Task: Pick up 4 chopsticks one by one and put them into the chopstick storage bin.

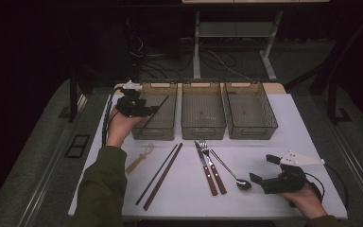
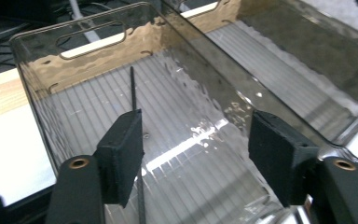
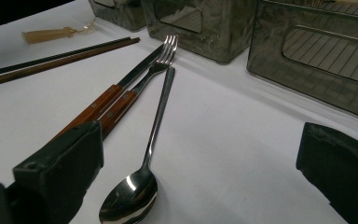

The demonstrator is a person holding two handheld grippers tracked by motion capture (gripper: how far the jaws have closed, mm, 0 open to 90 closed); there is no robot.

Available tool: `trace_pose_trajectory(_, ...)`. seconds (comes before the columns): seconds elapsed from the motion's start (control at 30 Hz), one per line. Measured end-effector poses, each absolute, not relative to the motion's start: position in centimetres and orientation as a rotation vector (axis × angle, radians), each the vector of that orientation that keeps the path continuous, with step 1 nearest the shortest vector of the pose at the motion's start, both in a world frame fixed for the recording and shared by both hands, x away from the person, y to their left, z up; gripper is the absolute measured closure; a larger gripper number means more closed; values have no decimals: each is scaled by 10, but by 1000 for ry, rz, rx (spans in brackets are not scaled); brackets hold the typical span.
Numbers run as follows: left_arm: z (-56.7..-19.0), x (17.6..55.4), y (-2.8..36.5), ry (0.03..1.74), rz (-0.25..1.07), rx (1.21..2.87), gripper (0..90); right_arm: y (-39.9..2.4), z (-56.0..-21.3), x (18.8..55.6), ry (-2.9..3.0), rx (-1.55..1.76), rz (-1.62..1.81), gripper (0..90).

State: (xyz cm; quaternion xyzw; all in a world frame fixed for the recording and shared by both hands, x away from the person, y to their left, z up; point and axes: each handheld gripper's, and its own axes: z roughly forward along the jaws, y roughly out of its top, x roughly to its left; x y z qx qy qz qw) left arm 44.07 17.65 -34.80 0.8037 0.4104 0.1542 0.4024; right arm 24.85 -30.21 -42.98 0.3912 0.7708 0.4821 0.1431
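Note:
My left gripper (image 1: 146,109) (image 2: 200,140) hangs open over the left smoky plastic bin (image 1: 153,135) (image 2: 98,42). A thin black chopstick (image 1: 157,110) (image 2: 133,88) leans inside that bin and passes close by one jaw, with nothing pinching it. My right gripper (image 1: 263,169) (image 3: 205,168) stands open low over the white table, its jaws either side of the bowl of a steel spoon (image 1: 231,172) (image 3: 154,130). To the left of the spoon lie a wooden-handled fork (image 1: 213,165) (image 3: 167,51) and knife (image 1: 204,165) (image 3: 93,109).
Two more chopsticks (image 1: 163,172) (image 3: 60,58) lie slantwise on the table (image 1: 283,137). A small wire tool with a wooden handle (image 1: 141,158) (image 3: 51,33) lies further left. The middle bin (image 1: 203,132) (image 2: 307,46) and right bin (image 1: 253,132) stand side by side at the back.

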Motion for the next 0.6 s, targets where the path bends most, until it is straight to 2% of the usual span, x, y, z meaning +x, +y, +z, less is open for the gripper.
trace_pose_trajectory(0.27, -348, 419, 177, 991, 357, 1982, 295, -302, -430, 248, 2221, 1127, 1389, 8)
trace_pose_trajectory(0.6, -357, 392, 171, 936, 337, 2013, 219, -303, -430, 249, 2216, 1131, 1390, 8)
